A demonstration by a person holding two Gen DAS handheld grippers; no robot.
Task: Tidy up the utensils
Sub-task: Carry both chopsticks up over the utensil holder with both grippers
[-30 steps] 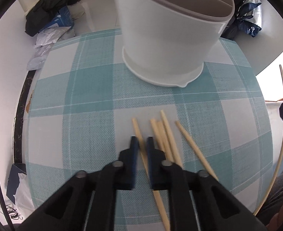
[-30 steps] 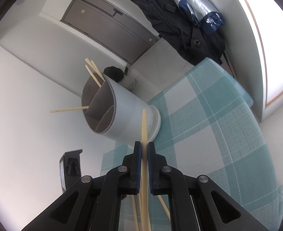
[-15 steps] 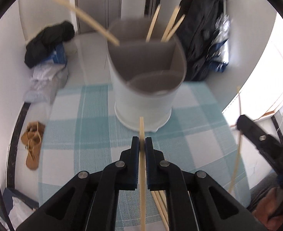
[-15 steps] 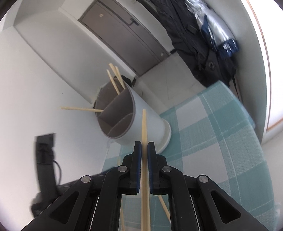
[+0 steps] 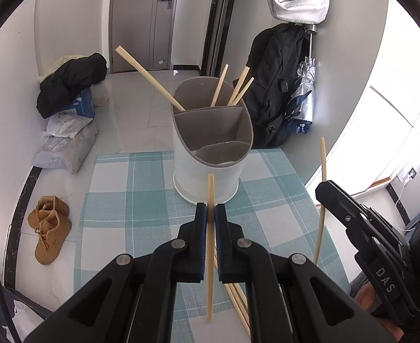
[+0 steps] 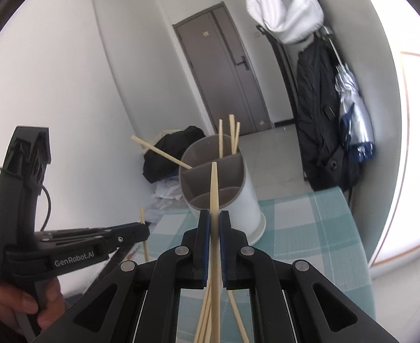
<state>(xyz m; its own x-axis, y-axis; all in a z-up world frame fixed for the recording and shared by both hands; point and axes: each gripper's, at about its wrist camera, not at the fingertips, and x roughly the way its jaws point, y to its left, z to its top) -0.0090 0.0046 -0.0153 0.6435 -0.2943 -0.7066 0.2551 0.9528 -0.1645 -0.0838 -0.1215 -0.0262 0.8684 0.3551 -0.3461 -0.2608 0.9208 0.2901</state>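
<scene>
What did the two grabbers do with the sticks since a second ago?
The left gripper closed on a chopstick from the pile on the checked tablecloth and lifted it, tipping up toward the holder. The right gripper kept its own chopstick clamped and rolled upright. The holder and its four chopsticks stayed put.

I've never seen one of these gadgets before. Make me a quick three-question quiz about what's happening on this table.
1. True or false: each gripper, left gripper and right gripper, has its jaws shut on one chopstick.
2. How many chopsticks stand in the holder already, and in which compartment?
3. Multiple choice: the spare chopsticks lie on A) the floor, B) the checked tablecloth, C) a plate.

Key: 1 true. 2 four, all in the rear compartment. 3 B.
</scene>
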